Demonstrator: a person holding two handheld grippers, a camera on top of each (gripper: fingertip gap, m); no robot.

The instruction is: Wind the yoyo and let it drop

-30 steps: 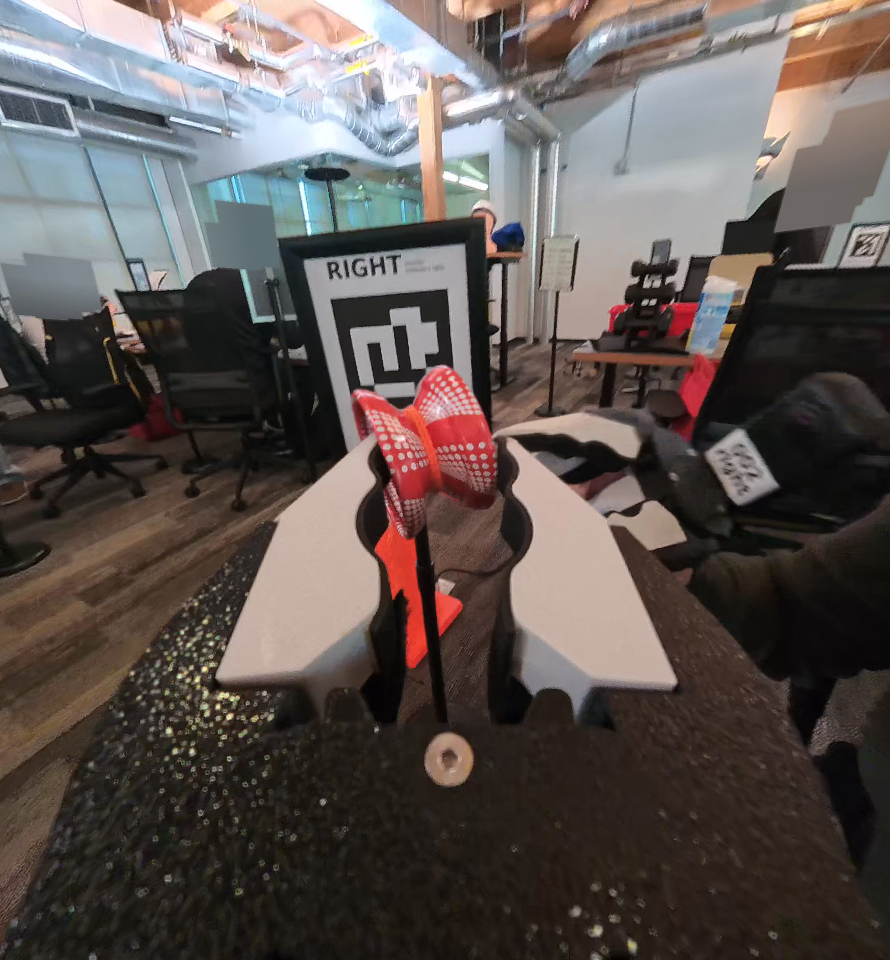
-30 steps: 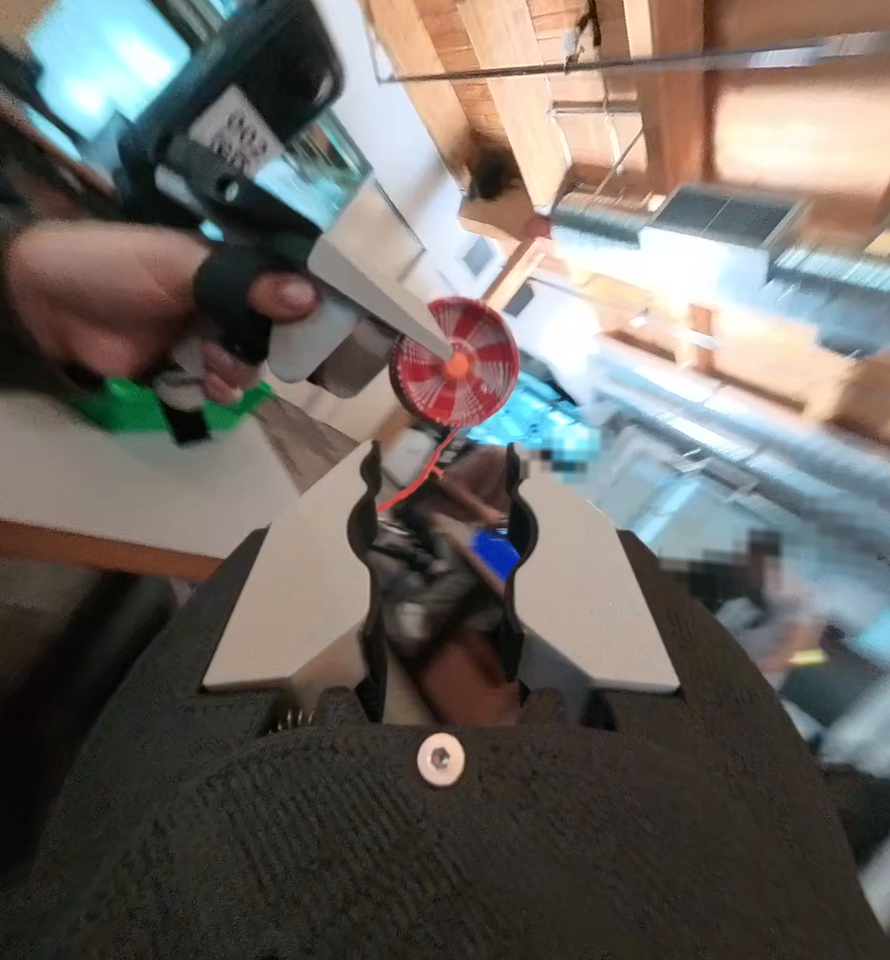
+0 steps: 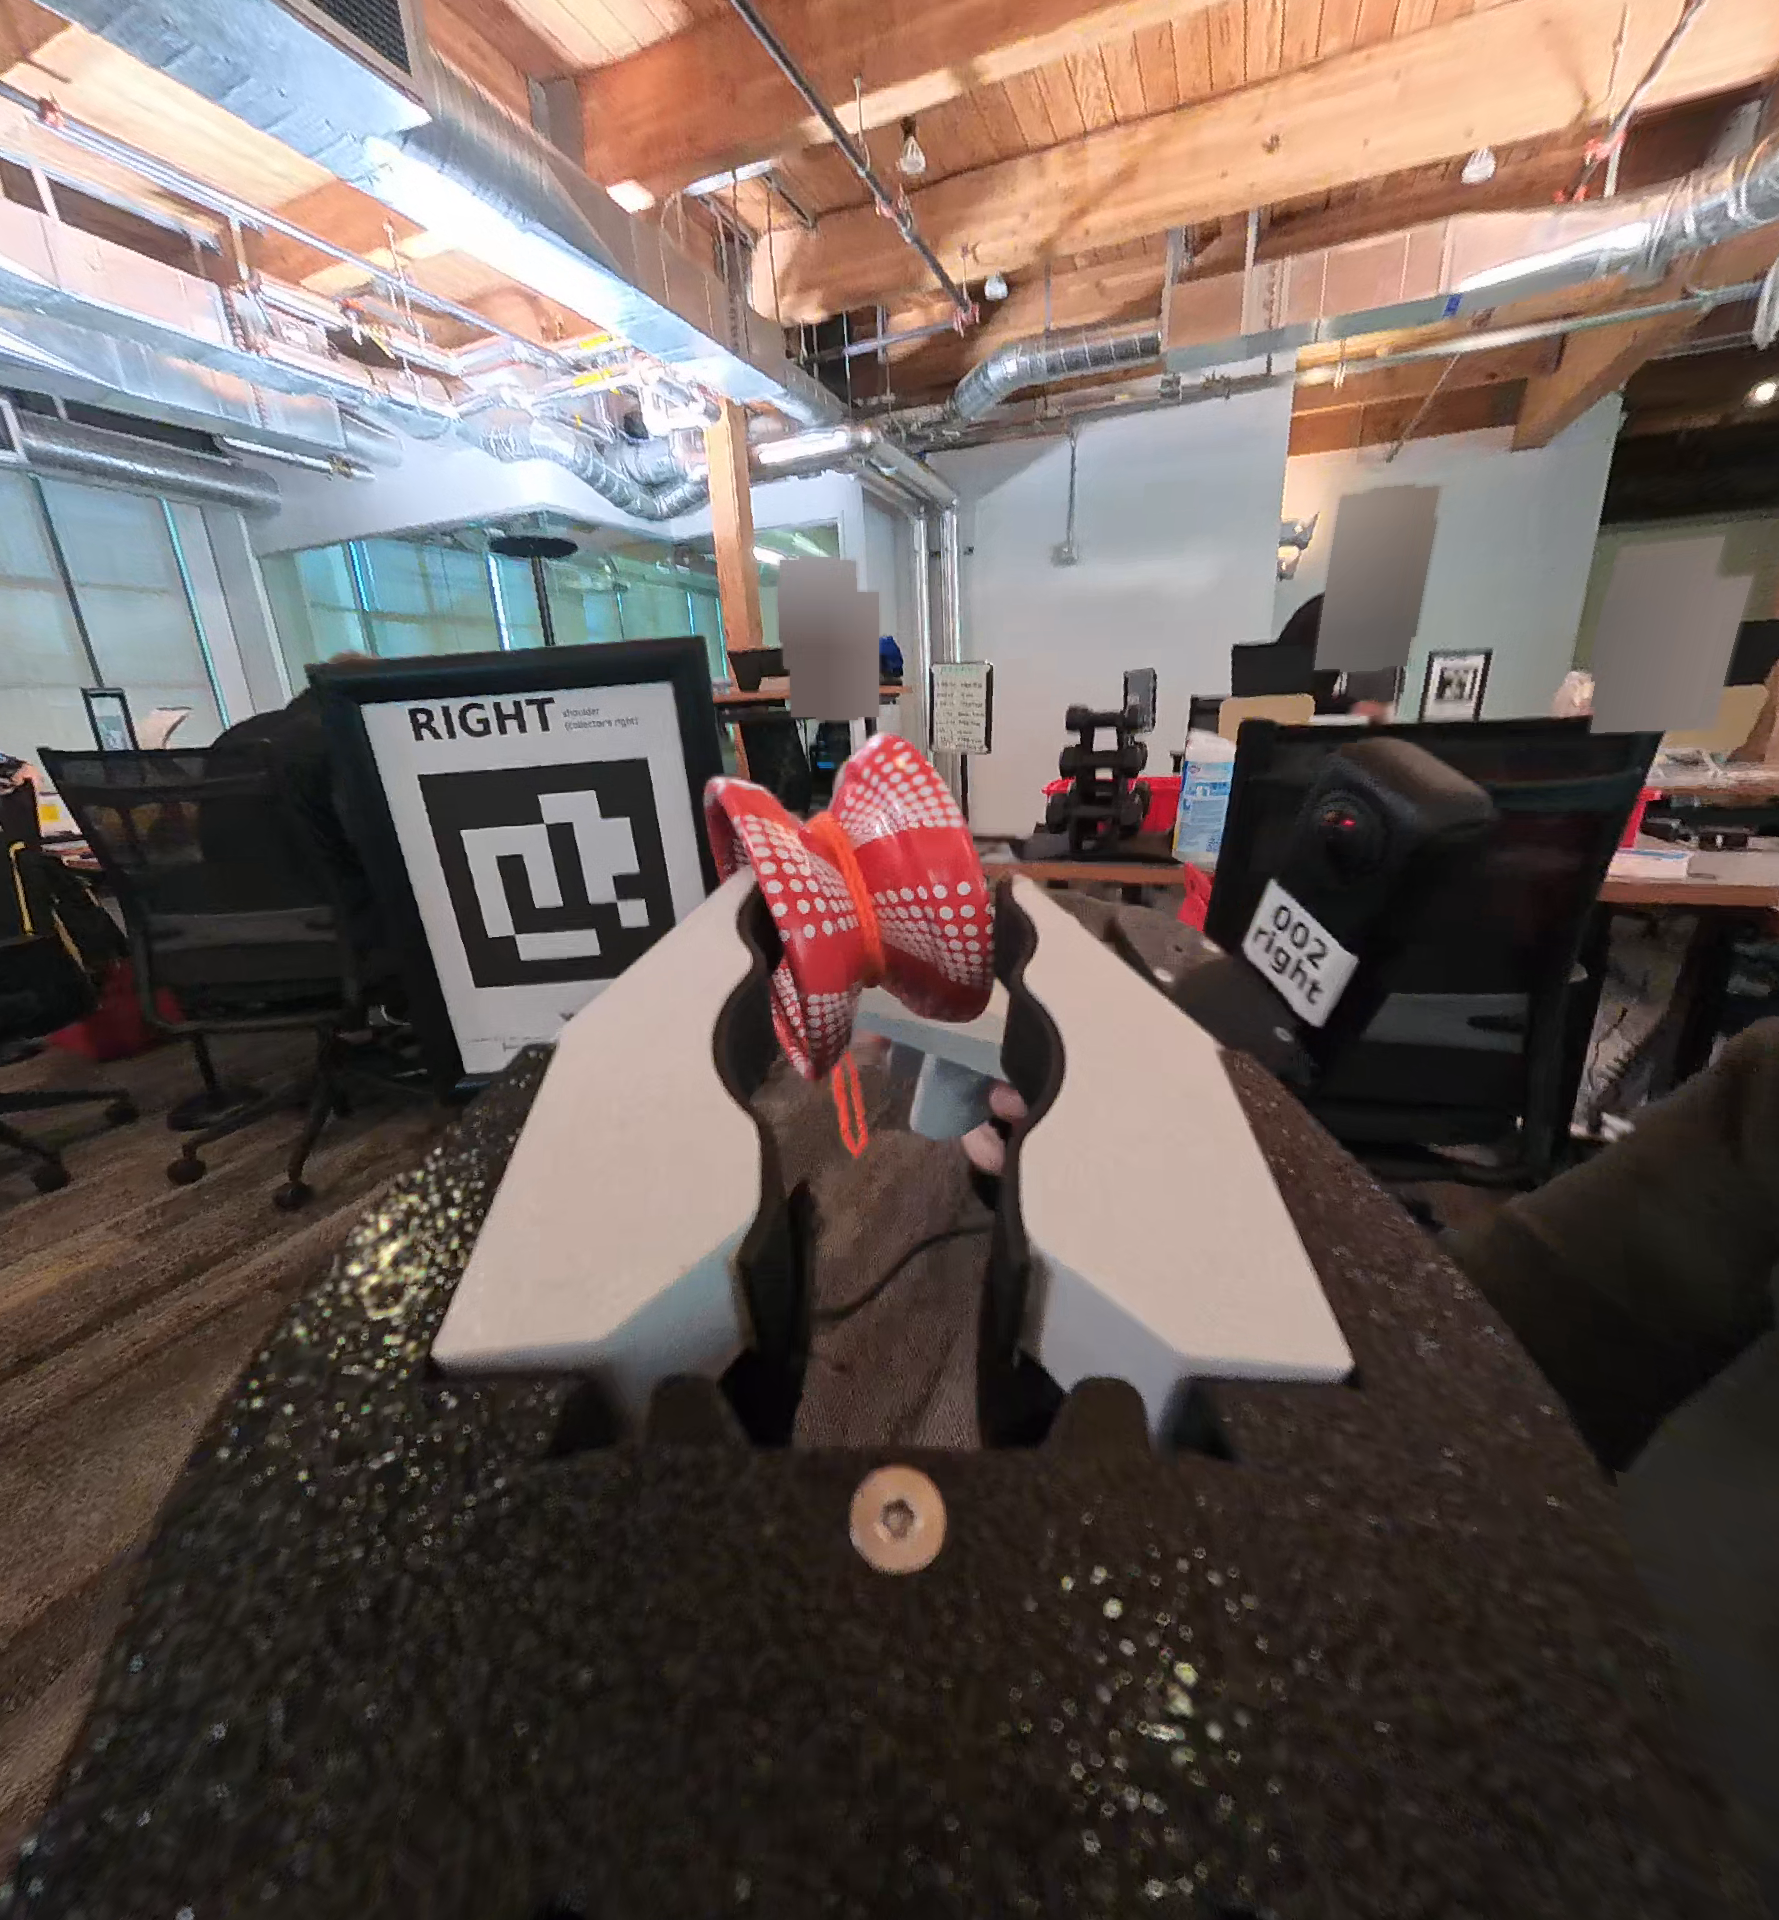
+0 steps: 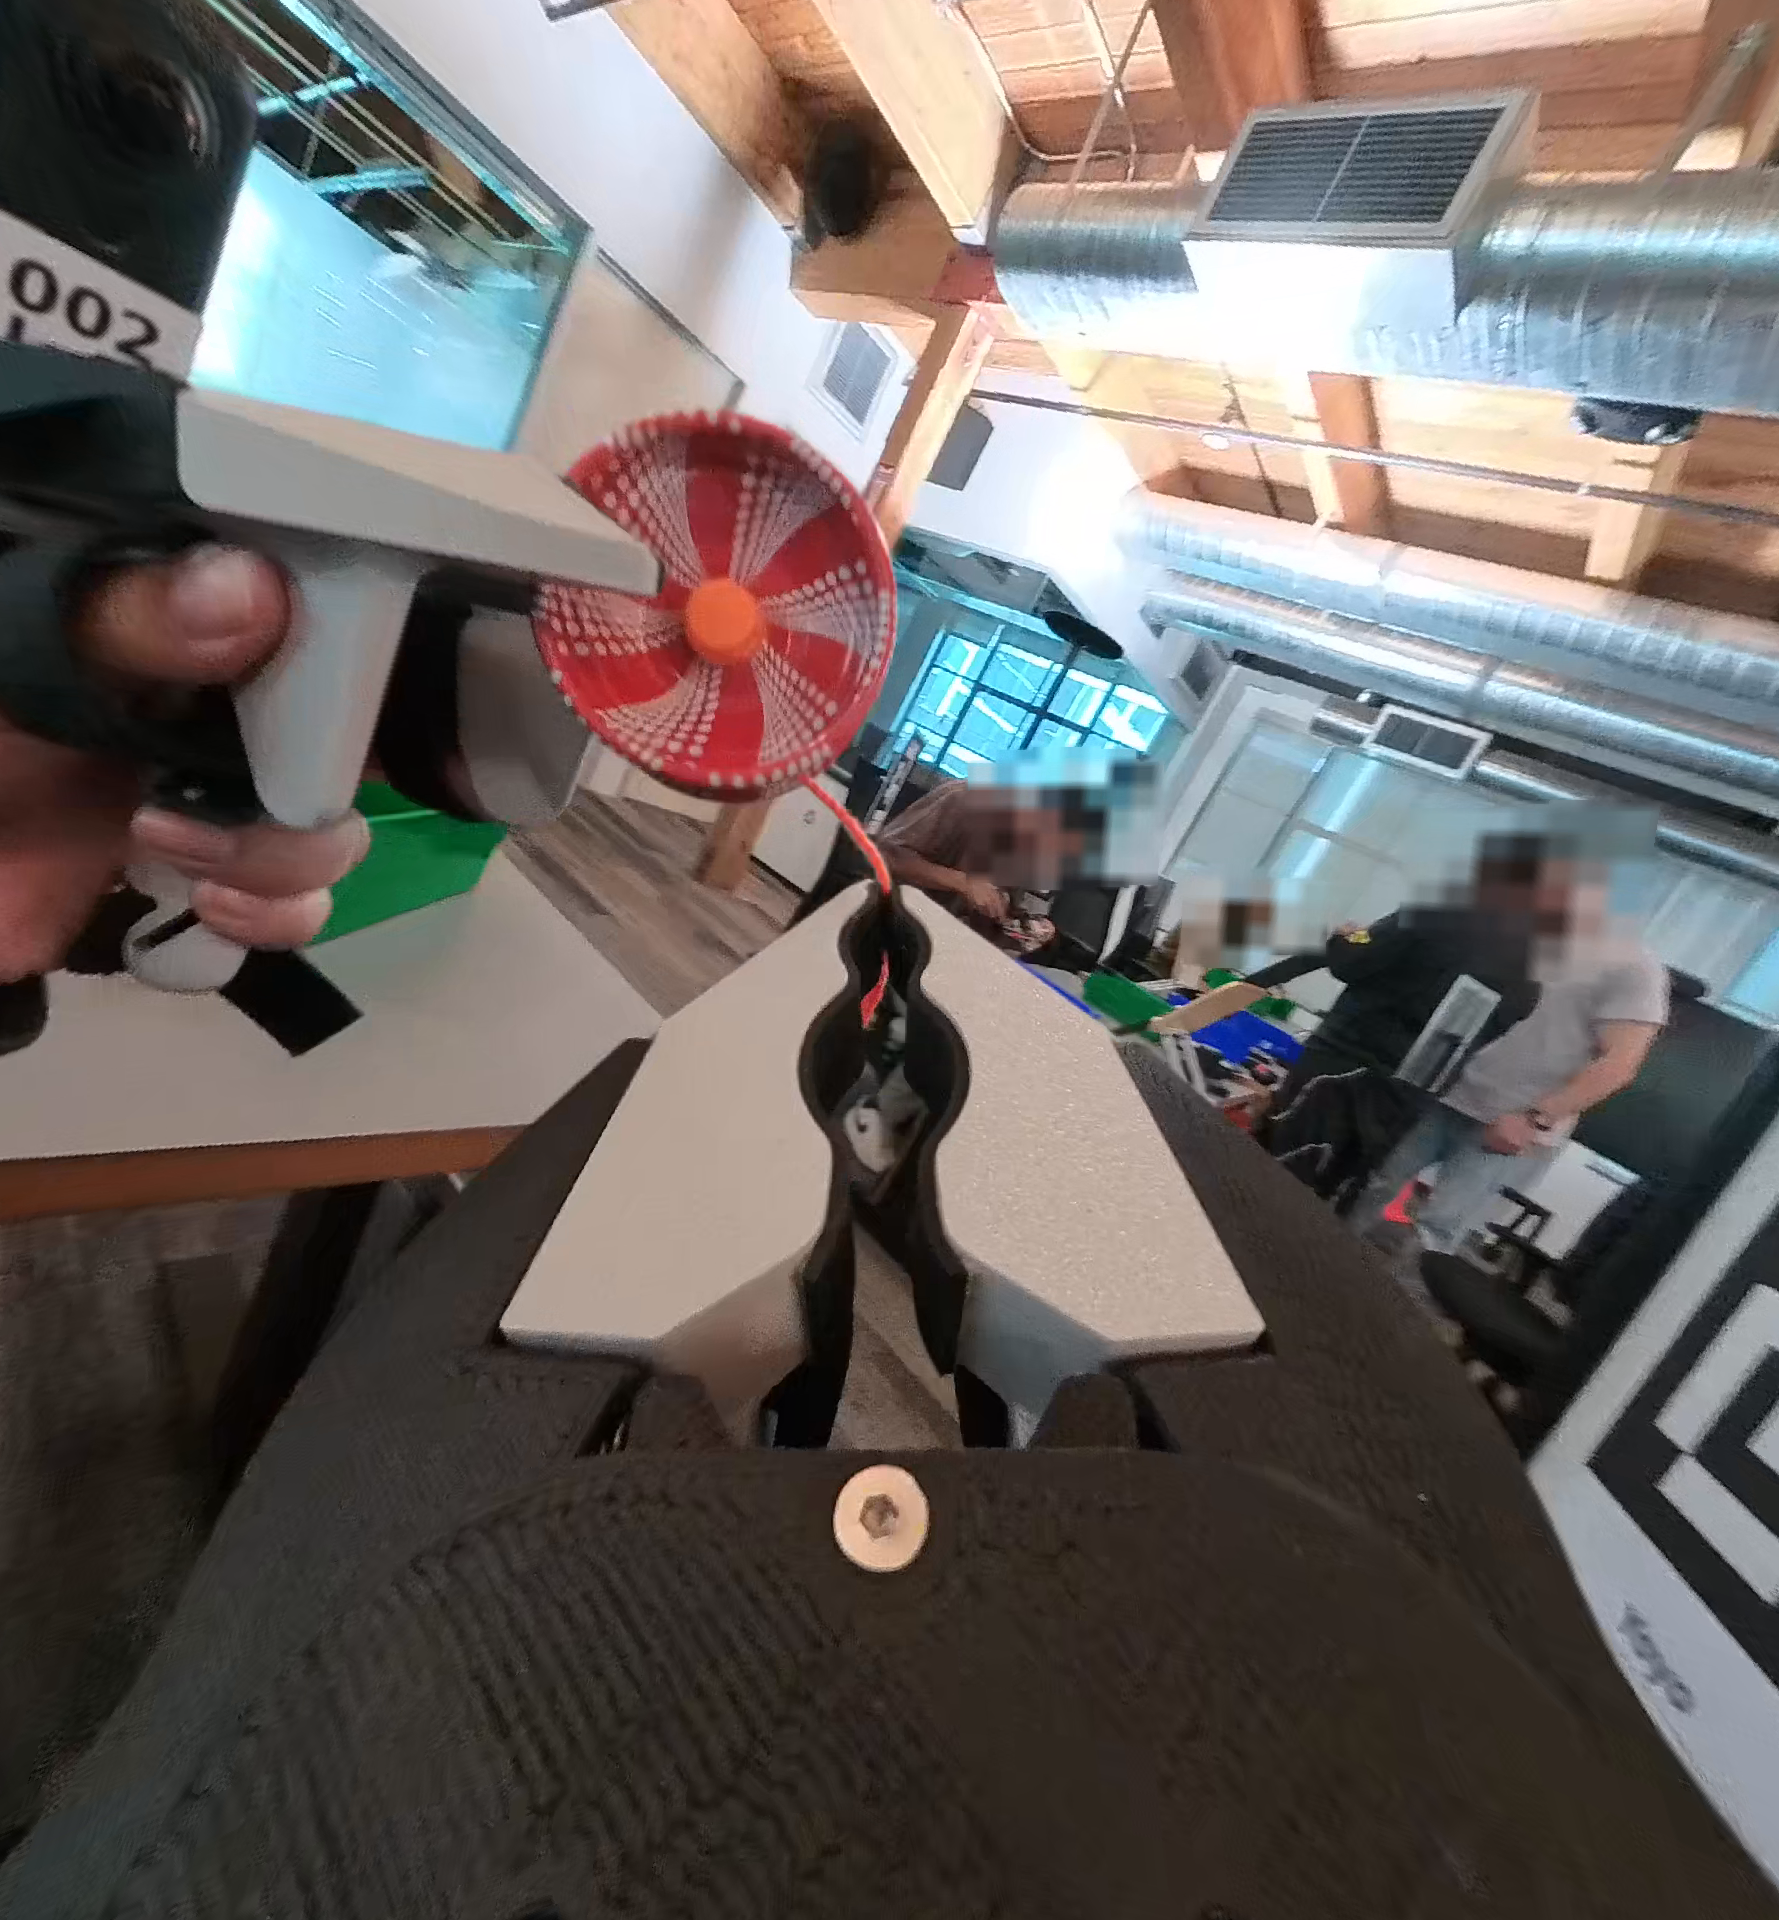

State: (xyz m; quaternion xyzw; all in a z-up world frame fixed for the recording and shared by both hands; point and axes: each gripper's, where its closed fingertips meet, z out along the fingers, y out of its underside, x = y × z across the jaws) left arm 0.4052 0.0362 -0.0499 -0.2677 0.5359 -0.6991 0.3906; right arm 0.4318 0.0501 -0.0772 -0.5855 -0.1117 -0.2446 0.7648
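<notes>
Yoyo [image 3: 854, 899], red with white dots, sits pinched between the left gripper [image 3: 874, 935] jaws at their tips, up in the air. Orange string [image 4: 849, 831] runs off its rim to the right gripper [image 4: 885, 914], whose jaws are pressed together on it; past that the string gets hard to follow. Behind: office chairs [image 3: 210, 935], a framed marker board [image 3: 542, 852], white bench [image 4: 272, 1070] lower left.

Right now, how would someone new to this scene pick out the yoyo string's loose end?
Start at the left hand-held gripper, clamped on the red yoyo with white dots. A thin orange string hangs from the yoyo's lower edge to the right hand-held gripper, pinched at its closed tips. It is the only bright orange cord between the two tools.
</notes>
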